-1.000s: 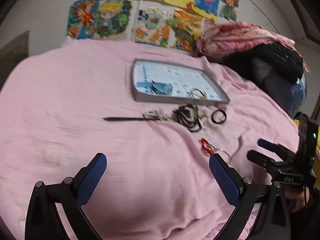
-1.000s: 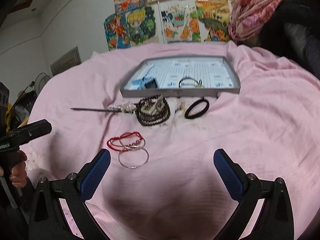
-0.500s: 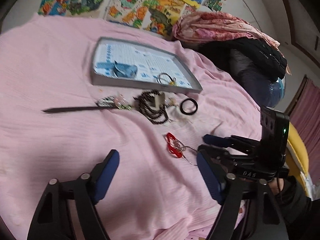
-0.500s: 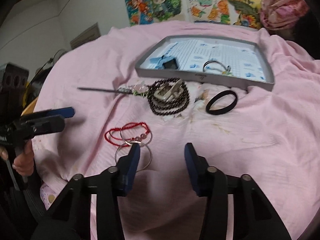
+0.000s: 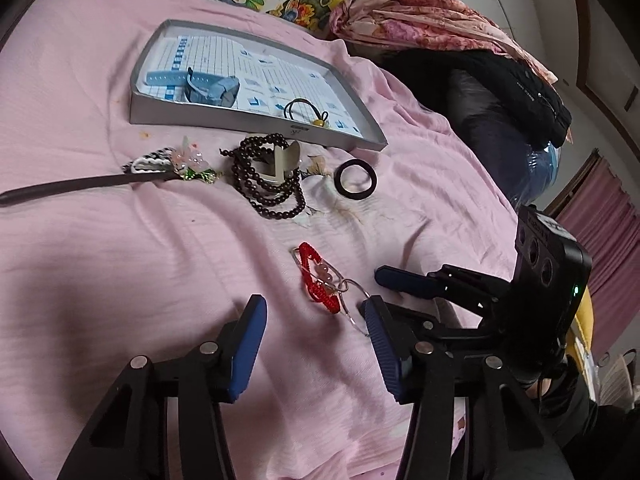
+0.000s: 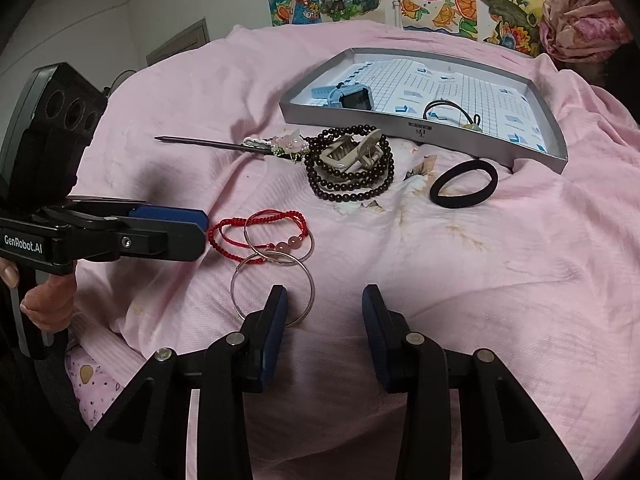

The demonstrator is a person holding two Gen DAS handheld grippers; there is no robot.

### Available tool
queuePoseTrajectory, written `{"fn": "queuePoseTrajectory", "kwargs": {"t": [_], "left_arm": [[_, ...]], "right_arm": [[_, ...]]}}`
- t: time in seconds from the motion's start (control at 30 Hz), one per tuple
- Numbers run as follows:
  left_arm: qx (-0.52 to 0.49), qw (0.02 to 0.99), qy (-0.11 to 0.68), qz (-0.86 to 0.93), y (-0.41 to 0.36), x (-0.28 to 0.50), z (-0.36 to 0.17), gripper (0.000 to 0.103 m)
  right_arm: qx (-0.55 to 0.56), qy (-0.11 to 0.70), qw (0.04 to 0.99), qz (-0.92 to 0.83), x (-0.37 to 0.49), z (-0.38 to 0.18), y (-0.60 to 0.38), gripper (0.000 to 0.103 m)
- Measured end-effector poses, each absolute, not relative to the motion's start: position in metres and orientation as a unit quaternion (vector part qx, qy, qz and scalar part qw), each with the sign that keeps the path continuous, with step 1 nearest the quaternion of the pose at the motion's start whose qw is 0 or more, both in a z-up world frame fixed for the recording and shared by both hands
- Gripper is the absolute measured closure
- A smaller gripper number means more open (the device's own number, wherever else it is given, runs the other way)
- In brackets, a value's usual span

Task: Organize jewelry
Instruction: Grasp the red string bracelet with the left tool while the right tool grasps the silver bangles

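The red cord bracelet (image 6: 256, 234) with pink beads lies on the pink bedspread (image 6: 500, 264), tangled with two thin silver rings (image 6: 272, 292), near the front edge and well apart from the grey tray (image 6: 416, 132). I judge all three light; the cord is soft and will hang down when lifted, while the wire rings are stiff, thin and probably slippery, lying flat on soft cloth. The best place to take hold seems the near arc of the lower ring, or the cord where it crosses the rings.

The right claw (image 6: 324, 320) hovers low, its fingers half spread, the left pad just at the lower ring's rim. The left claw (image 5: 316, 336) is spread wider, holds nothing, and points at the same bundle from the other side.
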State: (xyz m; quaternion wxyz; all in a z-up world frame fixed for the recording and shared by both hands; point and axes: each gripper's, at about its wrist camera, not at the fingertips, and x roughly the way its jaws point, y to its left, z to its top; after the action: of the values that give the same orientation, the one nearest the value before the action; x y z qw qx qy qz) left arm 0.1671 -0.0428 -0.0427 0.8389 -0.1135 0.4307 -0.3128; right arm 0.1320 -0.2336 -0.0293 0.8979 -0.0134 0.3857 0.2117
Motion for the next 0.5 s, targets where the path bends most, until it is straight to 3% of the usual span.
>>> {"fn": "queuePoseTrajectory", "kwargs": {"t": [0.2,0.33,0.43,0.5], "left_arm": [[-0.145,0.824,0.448,-0.315,-0.043,0.176,-0.05,0.075],[-0.167,0.812,0.46,-0.318,-0.043,0.181,-0.056,0.095],[-0.174,0.809,0.465,-0.314,-0.043,0.183,-0.059,0.097],[-0.177,0.809,0.466,-0.312,-0.044,0.181,-0.059,0.097]], "right_arm": [[-0.021,0.387,0.898,0.21,0.132,-0.032,-0.23,0.07],[-0.015,0.39,0.897,0.209,0.135,-0.034,-0.227,0.07],[-0.011,0.393,0.895,0.21,0.137,-0.036,-0.225,0.07],[-0.014,0.394,0.894,0.213,0.137,-0.038,-0.222,0.075]]}}
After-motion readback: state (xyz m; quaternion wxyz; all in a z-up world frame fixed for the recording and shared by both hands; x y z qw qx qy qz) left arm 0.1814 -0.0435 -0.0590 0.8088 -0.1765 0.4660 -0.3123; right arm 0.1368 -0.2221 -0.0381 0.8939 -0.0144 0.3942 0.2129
